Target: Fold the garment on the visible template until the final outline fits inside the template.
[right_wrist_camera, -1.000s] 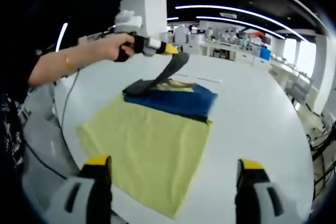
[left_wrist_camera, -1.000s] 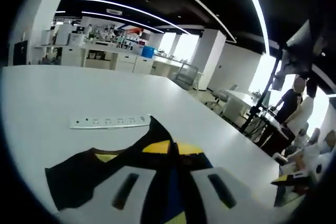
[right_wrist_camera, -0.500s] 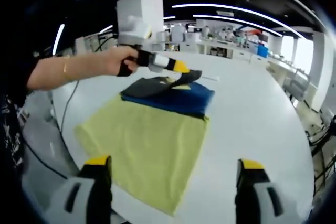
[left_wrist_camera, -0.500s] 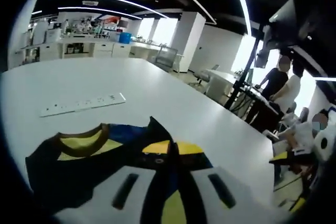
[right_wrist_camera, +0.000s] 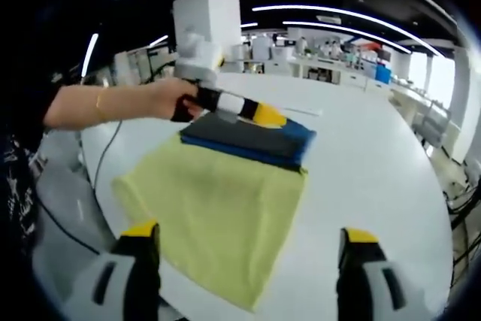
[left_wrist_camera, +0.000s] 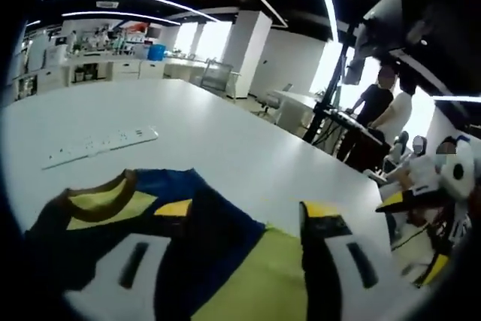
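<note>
Wide bare white table (right_wrist_camera: 376, 155) to the right of the yellow template cloth (right_wrist_camera: 218, 212), open for a pass all the way to the far edge. Folded garment (right_wrist_camera: 252, 137) sitting on the cloth's far end, with the left gripper (right_wrist_camera: 263, 116) and the person's hand (right_wrist_camera: 169, 99) low over it, blocking that side. Beyond the garment (left_wrist_camera: 135, 204) in the left gripper view, clear tabletop up to a white power strip (left_wrist_camera: 101, 146) lying flat. Right gripper (right_wrist_camera: 244, 276) jaws spread apart above the cloth's near edge.
</note>
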